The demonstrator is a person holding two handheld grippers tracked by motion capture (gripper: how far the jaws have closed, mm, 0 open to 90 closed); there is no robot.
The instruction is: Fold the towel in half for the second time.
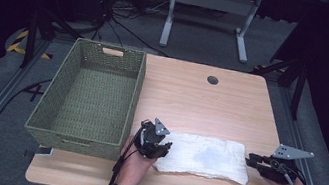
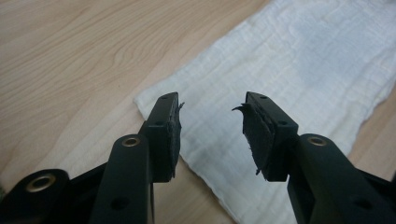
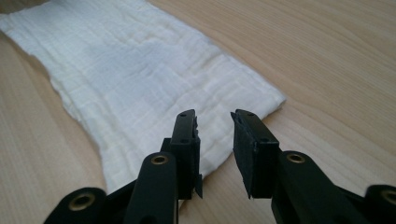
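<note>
A folded white cloth (image 1: 205, 156) lies flat as a long strip on the wooden table (image 1: 192, 97) near the front edge. My left gripper (image 1: 164, 146) hovers at the strip's left end, open, its jaws straddling that end of the cloth (image 2: 280, 84) with nothing clamped. My right gripper (image 1: 249, 159) sits at the strip's right end, also open, jaws just over the cloth's edge (image 3: 140, 79). In the left gripper view the gripper (image 2: 210, 121) has a wide gap; in the right gripper view the gripper (image 3: 214, 128) has a narrower gap.
A green woven basket (image 1: 49, 103) with cut-out handles stands empty on the table's left side. A round cable hole (image 1: 212, 80) is at the back of the table. Bare wood lies behind the cloth. Table legs and cables lie on the floor beyond.
</note>
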